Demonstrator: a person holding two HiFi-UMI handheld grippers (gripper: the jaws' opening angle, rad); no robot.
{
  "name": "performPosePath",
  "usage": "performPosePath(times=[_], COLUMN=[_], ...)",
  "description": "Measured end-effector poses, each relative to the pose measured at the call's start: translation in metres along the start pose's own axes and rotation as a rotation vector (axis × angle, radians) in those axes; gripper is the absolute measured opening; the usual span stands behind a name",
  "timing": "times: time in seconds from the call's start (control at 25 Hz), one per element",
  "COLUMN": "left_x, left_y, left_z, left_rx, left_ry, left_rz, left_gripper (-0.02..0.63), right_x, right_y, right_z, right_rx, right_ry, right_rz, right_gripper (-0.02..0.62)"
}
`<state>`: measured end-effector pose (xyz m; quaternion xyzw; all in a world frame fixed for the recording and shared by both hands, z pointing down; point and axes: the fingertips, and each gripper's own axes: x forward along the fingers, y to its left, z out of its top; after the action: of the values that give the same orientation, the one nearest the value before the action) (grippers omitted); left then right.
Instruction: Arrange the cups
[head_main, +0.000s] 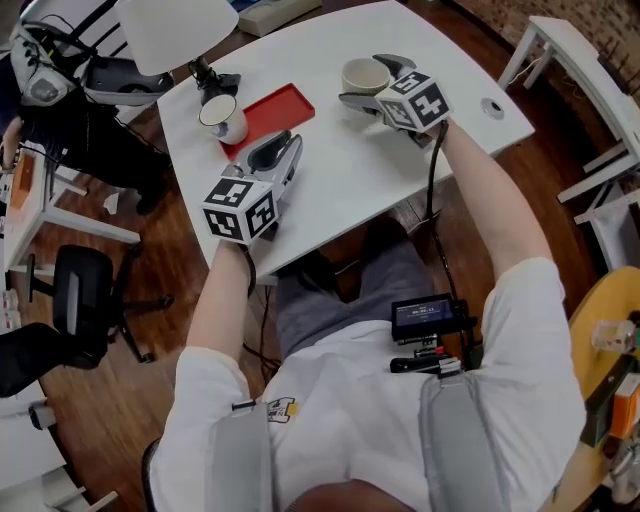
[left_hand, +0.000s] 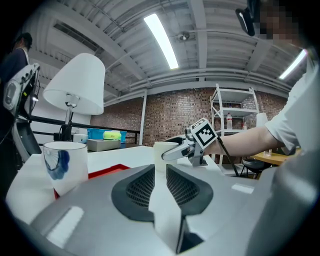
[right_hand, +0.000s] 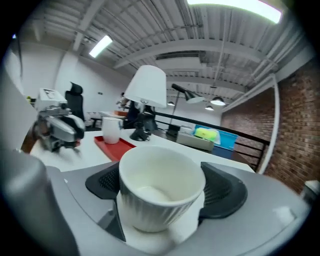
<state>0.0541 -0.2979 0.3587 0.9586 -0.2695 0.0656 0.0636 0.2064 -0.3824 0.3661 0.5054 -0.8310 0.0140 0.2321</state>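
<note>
My right gripper (head_main: 366, 81) clamps the white cup (head_main: 362, 72) near the desk's (head_main: 350, 190) far edge; my left gripper (head_main: 284, 145) sits barely parted, empty.

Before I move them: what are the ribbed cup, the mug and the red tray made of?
Ribbed cup: likely glazed ceramic; thick rim, soft sheen. Mug: probably glossy ceramic; white with a blue mark. Red tray: apparently matte plastic; thin, flat, uniform colour.
</note>
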Motion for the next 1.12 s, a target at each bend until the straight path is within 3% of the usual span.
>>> performPosePath(times=[0.16, 0.28, 0.36, 0.52, 0.64, 1.12], left_x=[0.000, 0.000, 0.001, 0.002, 0.002, 0.001], left_y=[0.000, 0.000, 0.001, -0.001, -0.001, 0.000], left_z=[0.000, 0.000, 0.000, -0.002, -0.001, 0.000], left_rx=[0.001, 0.000, -0.002, -0.003, -0.001, 0.001], left_ry=[0.000, 0.000, 0.004, 0.014, 0.011, 0.003], left_rz=[-0.005, -0.005, -0.004, -0.010, -0.012, -0.011], left_gripper=[0.069, 0.069, 0.069, 0.069, 0.069, 0.069], right_x=[-0.019, -0.026, -0.024, -0.017, -0.012, -0.008], right_y=[0.031, 0.038, 0.036, 0.033, 0.030, 0.029], right_z=[-0.001, -0.001, -0.001, -0.017, -0.019, -0.013], right_rx=[-0.113, -0.145, -0.130, -0.062, 0.002, 0.074], right_ry=[-0.063, -0.070, -0.055, 0.051, 0.047, 0.021], right_rz=[0.295, 0.364, 0.316, 0.117, 0.016, 0.027], right_gripper=[0.480, 0.481, 0.486, 0.532, 0.495, 0.480])
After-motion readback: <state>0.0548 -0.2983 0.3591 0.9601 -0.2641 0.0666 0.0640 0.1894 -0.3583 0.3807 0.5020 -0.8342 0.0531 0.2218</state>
